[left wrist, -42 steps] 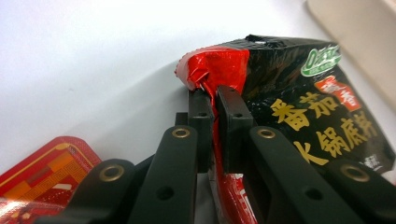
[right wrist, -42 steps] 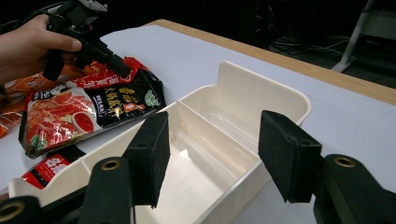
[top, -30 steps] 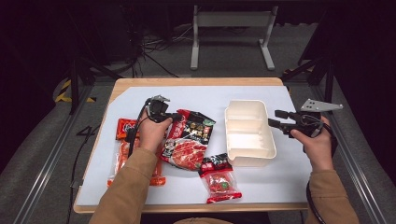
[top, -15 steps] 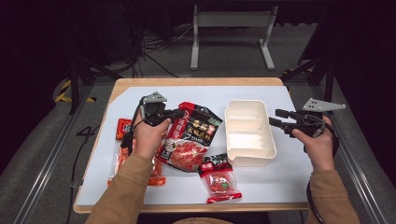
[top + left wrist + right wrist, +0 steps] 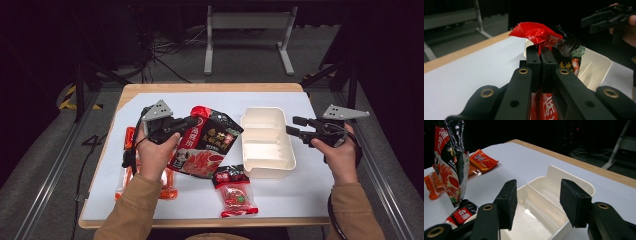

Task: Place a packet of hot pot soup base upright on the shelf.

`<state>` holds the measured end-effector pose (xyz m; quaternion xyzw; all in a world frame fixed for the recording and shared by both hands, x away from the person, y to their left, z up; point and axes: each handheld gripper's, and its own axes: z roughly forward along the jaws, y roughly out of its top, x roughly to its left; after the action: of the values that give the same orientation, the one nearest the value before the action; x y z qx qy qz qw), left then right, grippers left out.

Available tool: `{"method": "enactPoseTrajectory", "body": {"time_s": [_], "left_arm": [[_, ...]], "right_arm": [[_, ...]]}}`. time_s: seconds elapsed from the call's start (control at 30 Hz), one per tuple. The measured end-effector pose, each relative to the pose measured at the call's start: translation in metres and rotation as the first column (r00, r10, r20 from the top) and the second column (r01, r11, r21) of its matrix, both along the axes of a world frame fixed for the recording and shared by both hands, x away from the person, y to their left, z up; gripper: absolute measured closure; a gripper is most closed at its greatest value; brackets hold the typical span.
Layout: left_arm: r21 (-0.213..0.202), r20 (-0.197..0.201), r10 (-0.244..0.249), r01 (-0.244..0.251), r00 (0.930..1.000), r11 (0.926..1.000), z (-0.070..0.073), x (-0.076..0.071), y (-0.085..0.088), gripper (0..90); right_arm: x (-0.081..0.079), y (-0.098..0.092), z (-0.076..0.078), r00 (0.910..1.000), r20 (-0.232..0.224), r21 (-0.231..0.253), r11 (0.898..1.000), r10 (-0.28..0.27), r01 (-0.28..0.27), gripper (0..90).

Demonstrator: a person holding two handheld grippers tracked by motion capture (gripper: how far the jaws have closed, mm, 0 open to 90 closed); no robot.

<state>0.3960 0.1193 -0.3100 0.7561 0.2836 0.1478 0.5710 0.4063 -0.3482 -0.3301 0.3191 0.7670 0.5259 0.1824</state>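
left gripper (image 5: pixel 540 53) pinching pouch (image 5: pixel 207 142), pouch bottom hidden

white "名揚" on small red-black packet (image 5: pixel 461 215); "底" on pouch (image 5: pixel 548 107).

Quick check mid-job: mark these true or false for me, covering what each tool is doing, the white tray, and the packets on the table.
1. The left tool is shut on the large red-and-black glossy pouch. True.
2. The right tool grips the white divided plastic tray. False: its jaws are open, holding nothing.
3. The tray holds a packet. False: it is empty.
4. A small red-and-black sachet lies on the table in front of the tray. True.
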Motion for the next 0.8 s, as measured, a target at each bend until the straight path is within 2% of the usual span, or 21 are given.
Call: {"method": "enactPoseTrajectory", "body": {"time_s": [0.07, 0.37, 0.47, 0.5, 0.67, 0.7, 0.8], "left_arm": [[-0.018, 0.027, 0.012, -0.011, 0.9996, 0.9998, 0.001, -0.004, 0.003, 87.9], [-0.092, 0.079, 0.025, -0.017, 0.9966, 0.9956, 0.009, -0.016, 0.011, 88.0], [-0.106, 0.098, 0.034, -0.023, 0.9946, 0.9941, 0.01, -0.018, 0.013, 87.9], [-0.127, 0.103, 0.037, -0.024, 0.9939, 0.9916, 0.01, -0.019, 0.013, 87.9], [-0.153, 0.11, 0.033, -0.015, 0.9933, 0.9882, 0.009, -0.021, 0.014, 87.9], [-0.164, 0.113, 0.03, -0.011, 0.9931, 0.9864, 0.009, -0.021, 0.014, 87.9], [-0.169, 0.115, 0.032, -0.012, 0.9929, 0.9855, 0.01, -0.022, 0.014, 87.9]], "right_arm": [[-0.001, 0.002, 0.001, 1.0, 0.005, 0.0, 1.0, 0.006, -0.006, 47.8], [-0.003, 0.01, 0.005, 0.9995, 0.012, 0.002, 1.0, 0.03, -0.03, 46.7], [-0.005, 0.013, 0.007, 0.9988, 0.022, 0.005, 0.999, 0.044, -0.044, 46.4], [-0.006, 0.014, 0.008, 0.9986, 0.025, 0.008, 0.999, 0.047, -0.047, 46.3], [-0.008, 0.02, 0.011, 0.9966, 0.054, 0.021, 0.998, 0.063, -0.064, 45.9], [-0.009, 0.023, 0.012, 0.9957, 0.064, 0.03, 0.997, 0.067, -0.069, 48.6], [-0.01, 0.027, 0.014, 0.9948, 0.055, 0.035, 0.996, 0.085, -0.087, 46.9]]}}
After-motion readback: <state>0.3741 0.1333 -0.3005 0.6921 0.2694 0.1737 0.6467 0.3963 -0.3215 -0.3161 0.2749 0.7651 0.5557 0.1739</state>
